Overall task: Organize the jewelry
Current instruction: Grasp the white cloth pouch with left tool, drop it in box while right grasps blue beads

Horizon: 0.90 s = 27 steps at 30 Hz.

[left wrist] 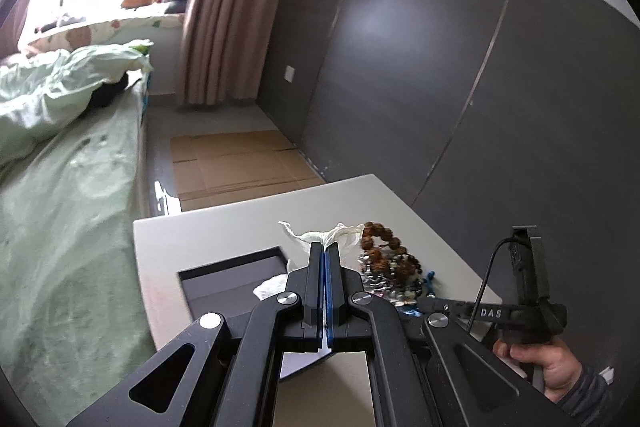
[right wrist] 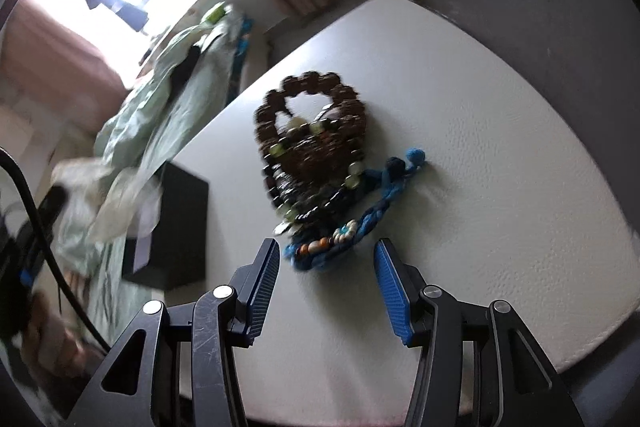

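Observation:
A pile of jewelry (right wrist: pixel 316 163) lies on the white table (right wrist: pixel 480 155): brown bead bracelets, dark and pale beads, and a blue braided cord (right wrist: pixel 384 203). My right gripper (right wrist: pixel 326 259) is open, low over the table, its fingertips straddling the near end of the pile. My left gripper (left wrist: pixel 325 247) is shut on a crumpled white tissue paper (left wrist: pixel 320 235) and holds it above a black jewelry box (left wrist: pixel 228 279). The pile shows in the left wrist view (left wrist: pixel 384 259) just right of the fingers. The box also shows in the right wrist view (right wrist: pixel 176 227), left of the pile.
A bed with green bedding (left wrist: pixel 60 187) runs along the table's left side. A dark grey wardrobe wall (left wrist: pixel 440 67) stands behind the table. Flattened cardboard (left wrist: pixel 236 167) lies on the floor beyond it. The right hand-held gripper body (left wrist: pixel 524 291) is at the right.

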Each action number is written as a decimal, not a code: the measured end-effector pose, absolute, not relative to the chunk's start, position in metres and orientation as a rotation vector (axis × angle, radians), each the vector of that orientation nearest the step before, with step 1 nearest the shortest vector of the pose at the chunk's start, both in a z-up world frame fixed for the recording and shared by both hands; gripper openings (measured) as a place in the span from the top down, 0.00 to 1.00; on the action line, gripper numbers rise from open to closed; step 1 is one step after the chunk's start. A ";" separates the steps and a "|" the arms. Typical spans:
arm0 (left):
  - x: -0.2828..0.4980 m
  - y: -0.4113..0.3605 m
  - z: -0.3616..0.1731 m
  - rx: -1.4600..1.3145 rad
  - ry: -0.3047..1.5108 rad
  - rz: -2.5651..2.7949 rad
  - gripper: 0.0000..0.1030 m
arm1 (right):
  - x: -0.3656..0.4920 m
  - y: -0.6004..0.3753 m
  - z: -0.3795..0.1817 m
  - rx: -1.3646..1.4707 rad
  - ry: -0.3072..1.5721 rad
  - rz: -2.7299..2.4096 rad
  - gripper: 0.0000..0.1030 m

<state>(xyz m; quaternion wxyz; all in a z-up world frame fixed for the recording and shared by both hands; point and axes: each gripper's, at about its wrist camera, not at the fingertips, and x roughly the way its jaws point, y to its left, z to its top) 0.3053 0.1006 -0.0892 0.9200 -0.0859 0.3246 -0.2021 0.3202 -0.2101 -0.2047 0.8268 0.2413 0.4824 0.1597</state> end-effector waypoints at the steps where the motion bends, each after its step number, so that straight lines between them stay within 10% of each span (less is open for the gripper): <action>1: 0.304 0.106 -0.091 -0.183 0.668 -0.411 1.00 | 0.321 -0.210 -0.206 0.533 1.016 0.329 0.58; 5: 0.308 0.118 -0.105 -0.214 0.682 -0.415 1.00 | 0.325 -0.211 -0.209 0.583 1.014 0.304 0.91; 11: 0.320 0.130 -0.117 -0.253 0.755 -0.416 0.93 | 0.317 -0.206 -0.173 0.500 0.915 0.309 0.91; 16: 0.315 0.147 -0.111 -0.304 0.711 -0.397 0.28 | 0.316 -0.195 -0.141 0.450 0.853 0.337 0.91; 27: 0.304 0.186 -0.094 -0.328 0.663 -0.305 0.28 | 0.333 -0.123 -0.093 0.379 0.798 0.503 0.91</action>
